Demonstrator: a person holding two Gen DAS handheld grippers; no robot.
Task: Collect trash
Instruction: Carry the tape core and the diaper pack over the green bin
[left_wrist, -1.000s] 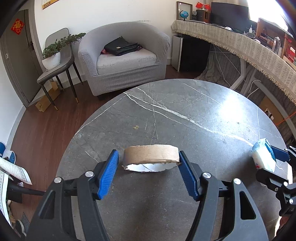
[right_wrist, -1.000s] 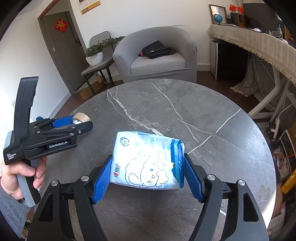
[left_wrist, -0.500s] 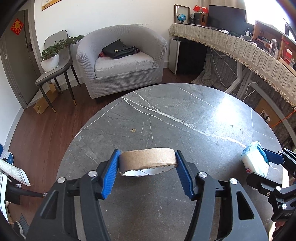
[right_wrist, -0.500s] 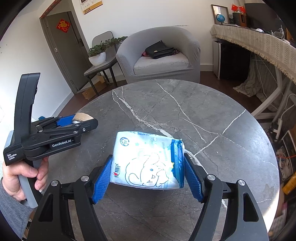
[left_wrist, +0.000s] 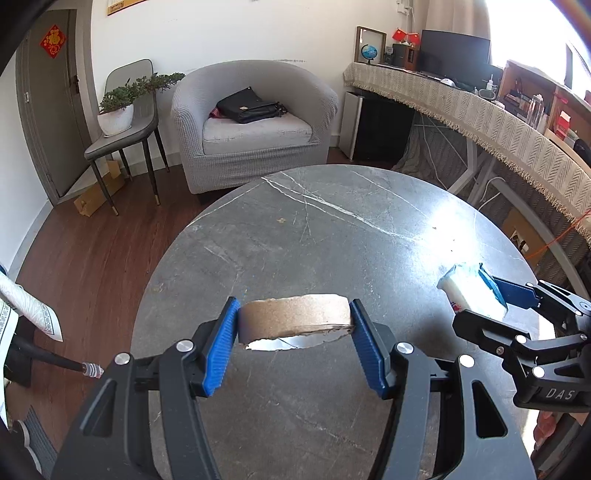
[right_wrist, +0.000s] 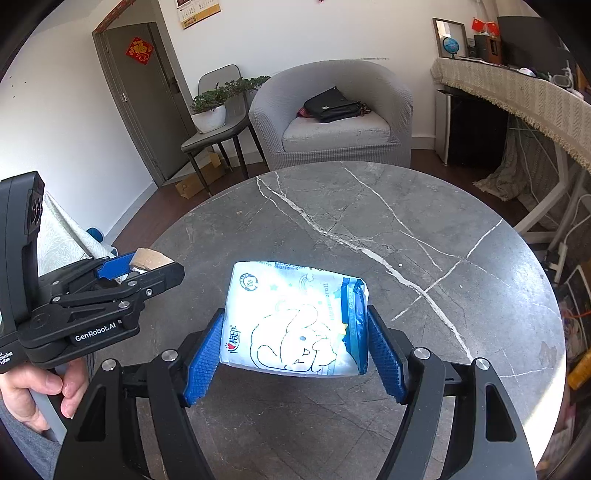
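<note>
**Both tools loaded, held over the bench**

Left tool (left_wrist: 293, 332): blue pads clamp a brown cardboard tape ring (left_wrist: 295, 319) by its two ends. Ring sits between the pads, torn lower edge, clear of the grey marble bench (left_wrist: 332, 229) below it. Same ring is visible from the right wrist view, poking out at the left tool's tip.

Right tool (right_wrist: 295, 343): pads press on both short sides of a white-and-blue tissue pack (right_wrist: 295, 319) with a cartoon print. Pack is held flat-ish, print facing up, above the near part of the bench.

The two tools are side by side, apart, not touching. A hand (right_wrist: 33, 391) grips the left tool's handle.

Containers: no bin or bag visible in either view. Only one in sight is a white pot (left_wrist: 115, 120) with a green plant in it, on a grey chair (left_wrist: 122, 144) beside the armchair (left_wrist: 255, 125). A black bag (left_wrist: 251, 107) lies on the armchair seat; contents can't be seen.
</note>
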